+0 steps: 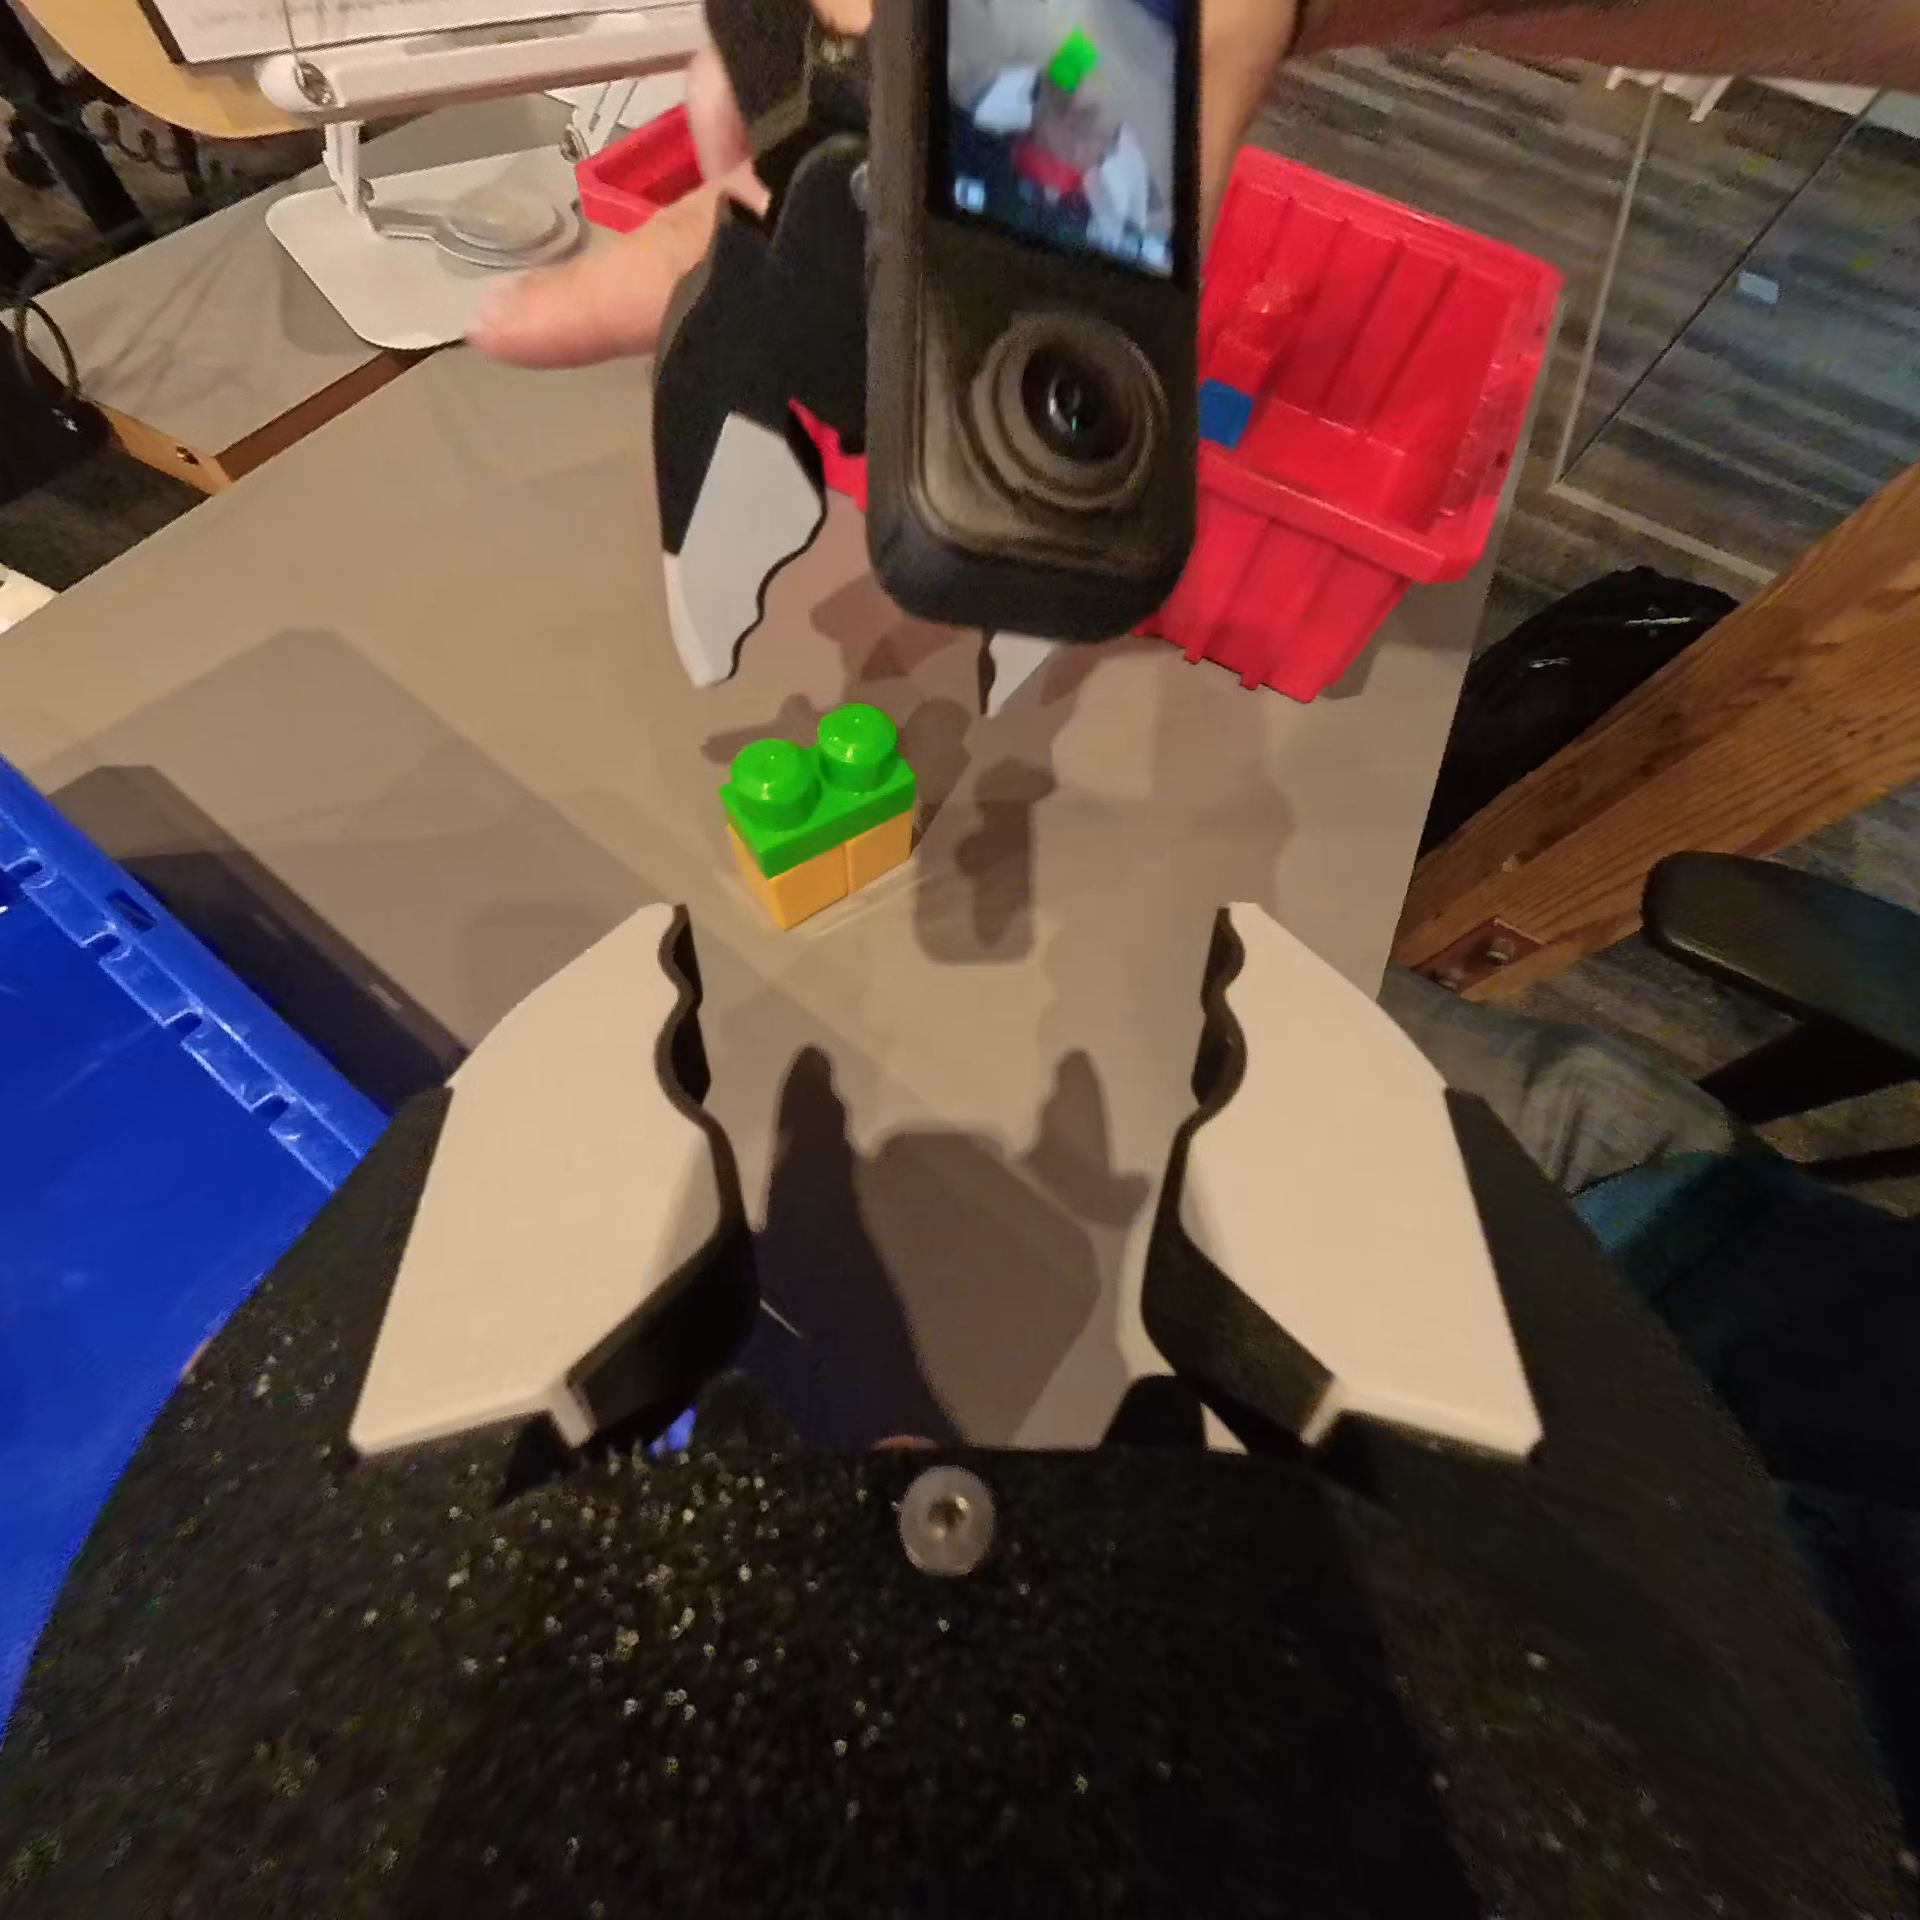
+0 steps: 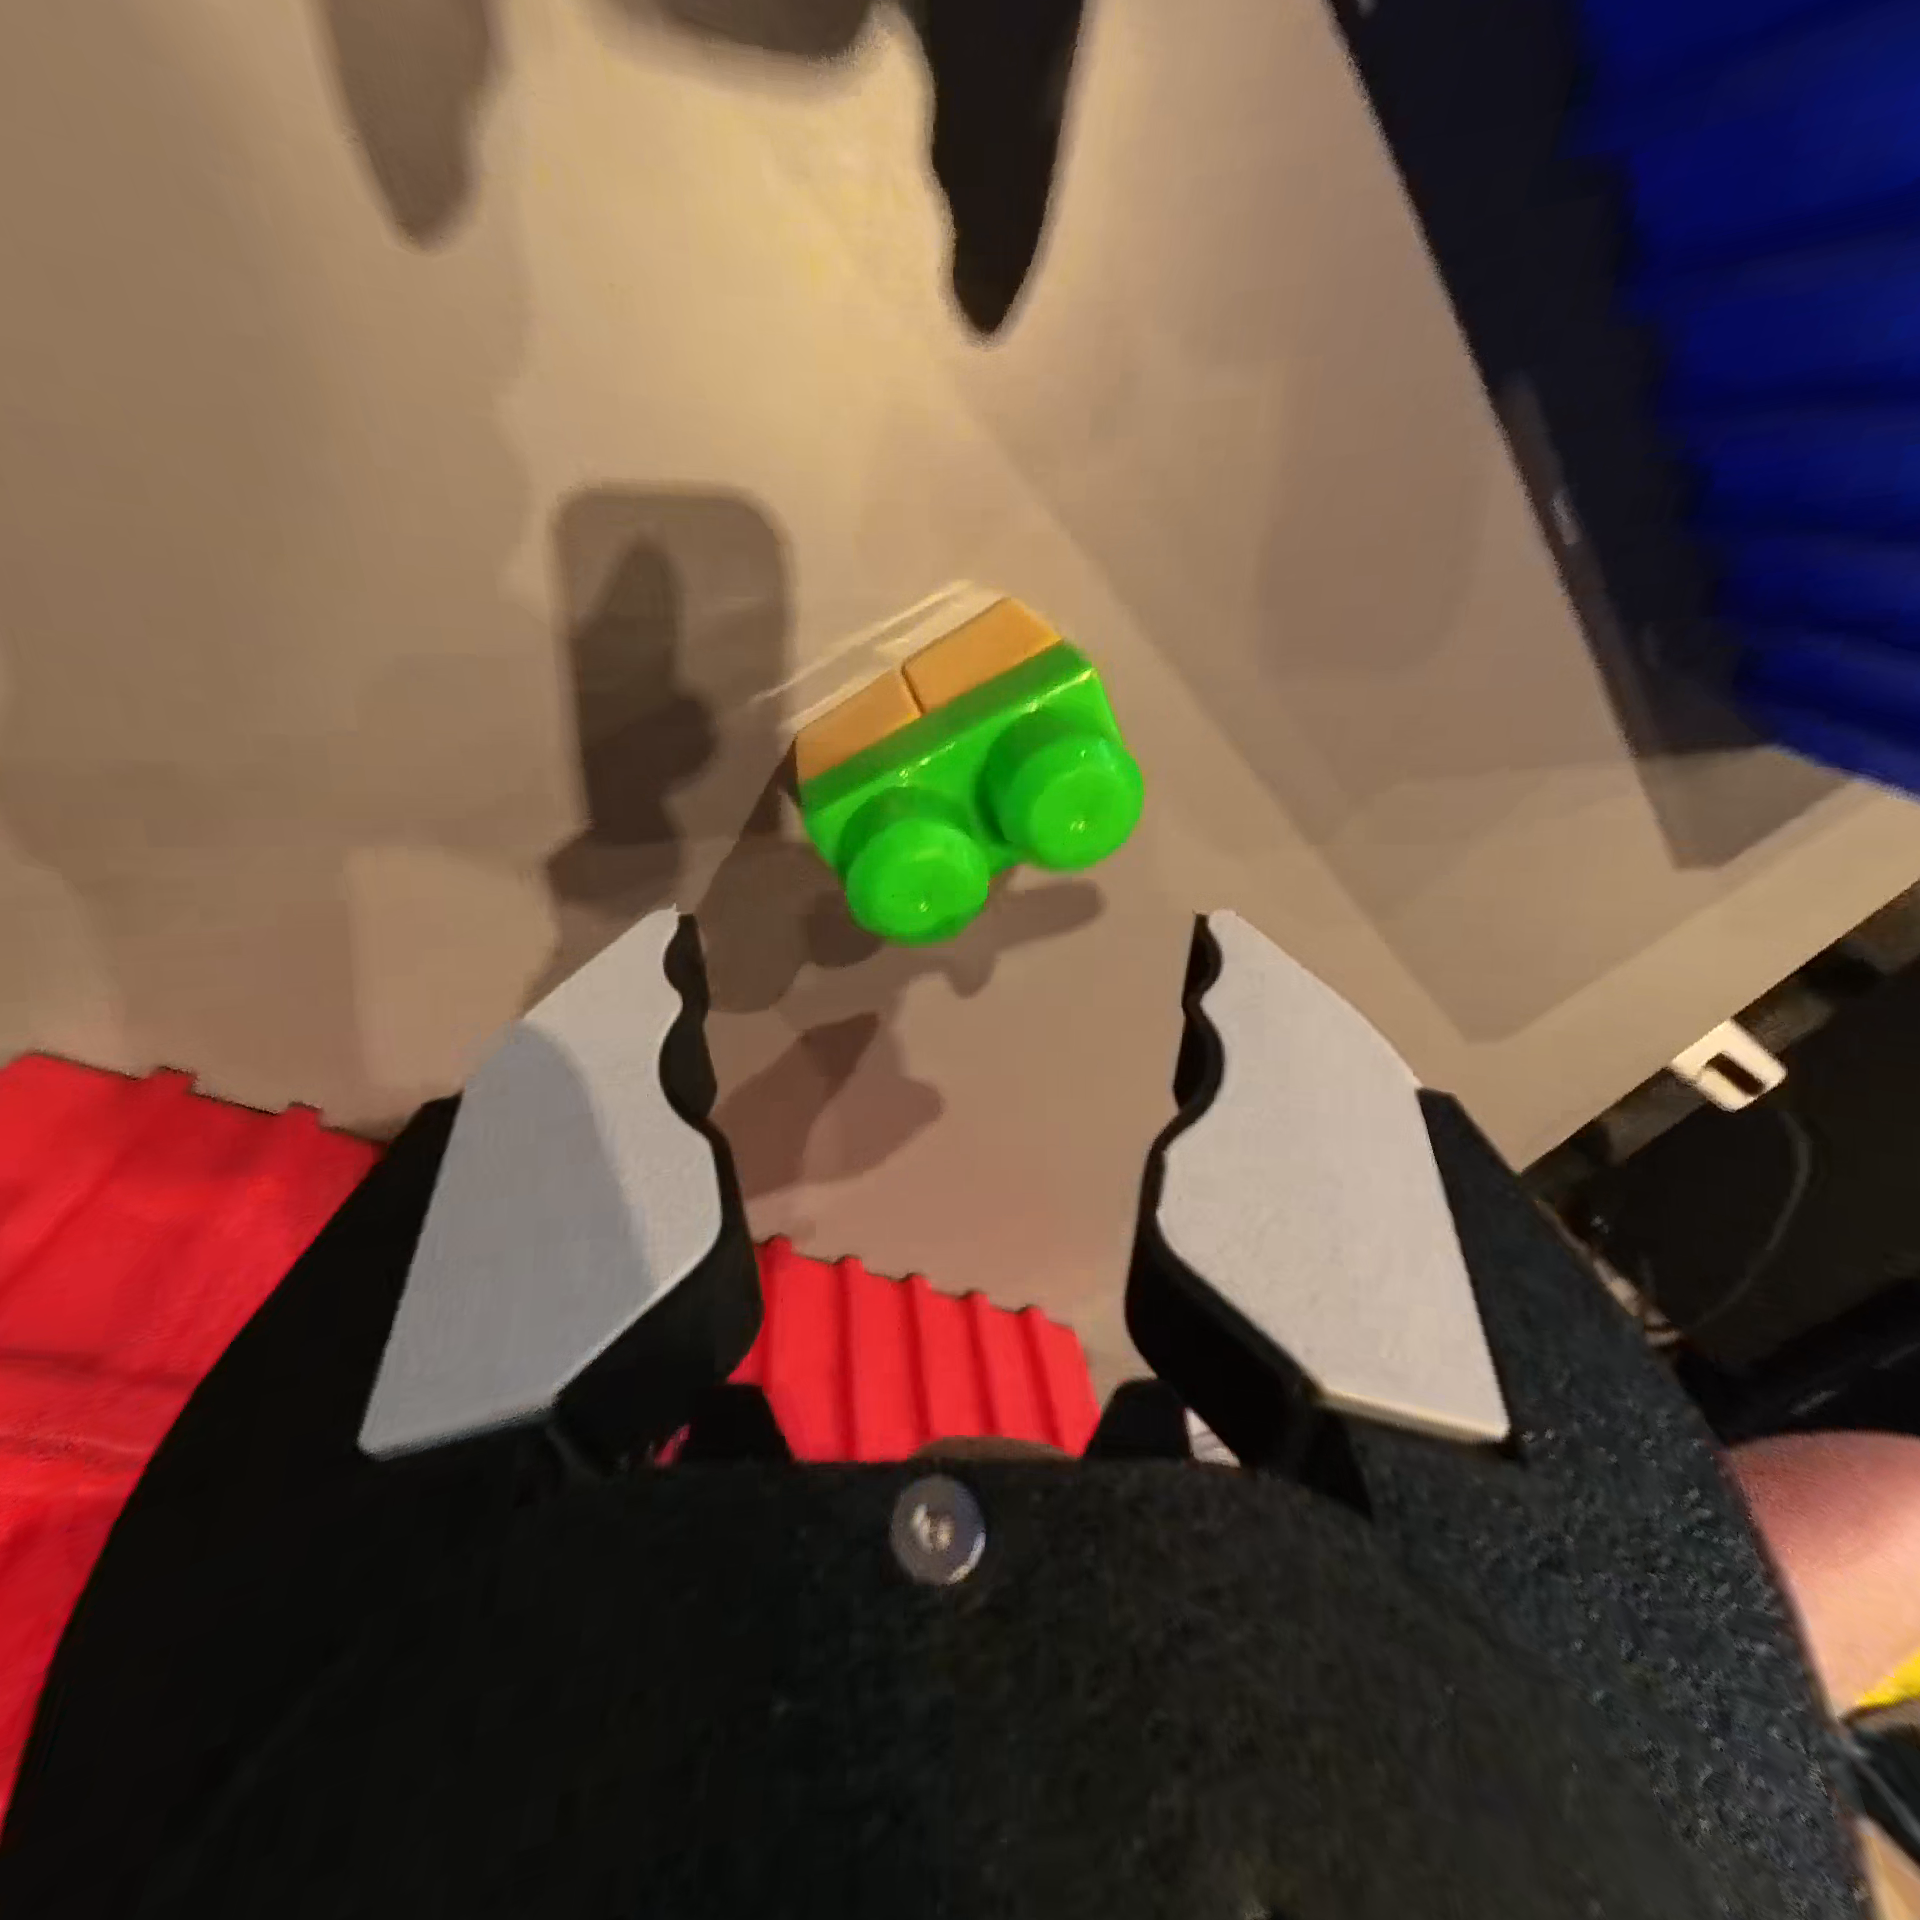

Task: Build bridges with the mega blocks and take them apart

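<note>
Though small, the stack (image 1: 818, 821) on the bench (image 1: 416, 623) looks an easy thing to handle: a green block (image 1: 821, 795) pressed onto two yellow blocks (image 1: 821, 883), hard moulded plastic, surely light, stiff and a bit slick. I would pinch the flat side walls, not the round studs, which could slip.

From the left view, the left gripper (image 1: 951, 966) has its jaws spread wide with nothing between them; the stack stands just ahead of the tips, slightly left of centre. Beyond it the right gripper (image 1: 831, 665) hangs over the stack, a red bin (image 1: 1351, 468) behind.

From the right view, the right gripper (image 2: 940, 971) is likewise wide open and empty, the stack (image 2: 966, 769) just past its tips and untouched.
</note>
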### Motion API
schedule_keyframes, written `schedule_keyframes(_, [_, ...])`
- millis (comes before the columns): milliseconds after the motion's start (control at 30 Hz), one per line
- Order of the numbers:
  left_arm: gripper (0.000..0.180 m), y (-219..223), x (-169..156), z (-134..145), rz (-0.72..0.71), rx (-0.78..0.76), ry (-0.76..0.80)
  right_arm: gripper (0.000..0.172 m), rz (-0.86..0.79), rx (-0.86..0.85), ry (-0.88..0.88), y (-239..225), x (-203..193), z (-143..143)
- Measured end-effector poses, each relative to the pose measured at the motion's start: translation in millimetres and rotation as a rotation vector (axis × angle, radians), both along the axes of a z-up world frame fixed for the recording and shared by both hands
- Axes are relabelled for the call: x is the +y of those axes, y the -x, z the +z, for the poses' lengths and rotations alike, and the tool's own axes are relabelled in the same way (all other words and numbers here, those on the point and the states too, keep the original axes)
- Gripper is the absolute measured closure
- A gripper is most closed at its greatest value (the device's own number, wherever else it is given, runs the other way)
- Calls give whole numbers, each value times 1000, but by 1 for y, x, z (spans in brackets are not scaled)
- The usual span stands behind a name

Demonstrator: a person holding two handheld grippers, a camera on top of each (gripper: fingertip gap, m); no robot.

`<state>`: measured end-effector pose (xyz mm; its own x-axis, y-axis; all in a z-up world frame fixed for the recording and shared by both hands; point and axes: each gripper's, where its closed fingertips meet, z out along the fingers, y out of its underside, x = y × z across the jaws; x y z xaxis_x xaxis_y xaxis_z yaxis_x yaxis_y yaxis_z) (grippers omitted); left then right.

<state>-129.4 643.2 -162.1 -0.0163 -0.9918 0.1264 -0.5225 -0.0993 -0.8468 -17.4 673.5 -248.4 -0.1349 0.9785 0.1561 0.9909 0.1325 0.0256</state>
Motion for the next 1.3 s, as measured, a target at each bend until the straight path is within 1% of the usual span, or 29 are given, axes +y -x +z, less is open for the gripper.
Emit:
schedule_keyframes(133, [89,0,-3,4,-24,-24,24,84,98,-9,2,9,6,-12])
schedule_keyframes(267, [92,0,-7,9,-59,-54,54,84,180,-76,31,5,8,-25])
schedule_keyframes(433, [93,-3,-6,5,-74,-46,67,84,257,-98,43,10,12,-34])
schedule_keyframes(633, [92,-5,-5,-4,-85,-27,77,84,285,-140,93,1,10,-49])
schedule_keyframes(700, [92,-5,-4,-5,-85,-26,77,90,276,-127,114,1,7,-53])
schedule_keyframes(767, [92,-6,-2,-6,-83,-24,75,90,270,-92,98,3,8,-54])
schedule_keyframes(900, [92,-8,1,-11,-79,-14,75,90,160,-64,106,-2,10,-52])
schedule_keyframes(967, [91,-9,2,-13,-75,-8,64,90,43,-27,110,-6,14,-44])
schedule_keyframes(1067, [90,-10,5,-16,-68,-3,29,90,-174,65,118,-13,22,-22])
schedule_keyframes(1167, [89,-12,10,-19,-58,-1,-5,90,-356,116,109,-22,22,5])
schedule_keyframes(1300, [87,-19,12,-23,-55,-7,-38,90,-503,202,155,-17,2,34])
